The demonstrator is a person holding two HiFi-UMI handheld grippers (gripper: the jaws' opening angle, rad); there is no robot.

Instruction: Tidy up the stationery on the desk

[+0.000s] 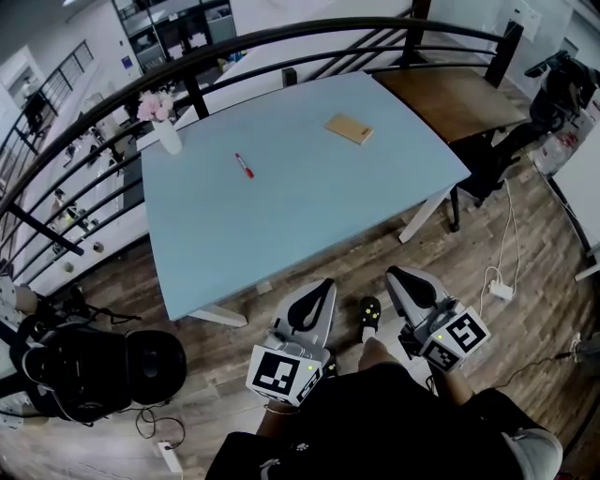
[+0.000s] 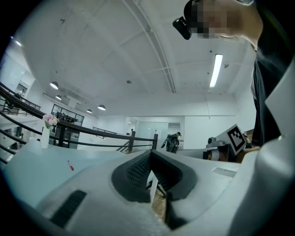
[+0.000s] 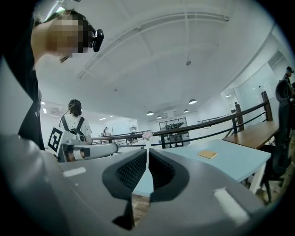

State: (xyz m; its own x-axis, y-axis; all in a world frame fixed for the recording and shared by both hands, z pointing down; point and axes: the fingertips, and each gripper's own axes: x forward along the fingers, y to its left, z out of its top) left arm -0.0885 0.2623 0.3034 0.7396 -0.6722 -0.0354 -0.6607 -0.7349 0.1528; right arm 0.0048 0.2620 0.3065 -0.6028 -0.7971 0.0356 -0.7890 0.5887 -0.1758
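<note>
No word, number or brand name can be read anywhere. The only printed marks are black-and-white square patterns on the white marker cube point(image 1: 281, 373) of the left gripper point(image 1: 324, 285) and the matching cube point(image 1: 457, 337) of the right gripper point(image 1: 397, 275). They carry no letters or digits.

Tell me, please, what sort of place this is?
Probably an open-plan office or lab, perhaps on a mezzanine: a light blue desk, a black railing beyond it with shelving behind, and a ceiling strip light.
</note>
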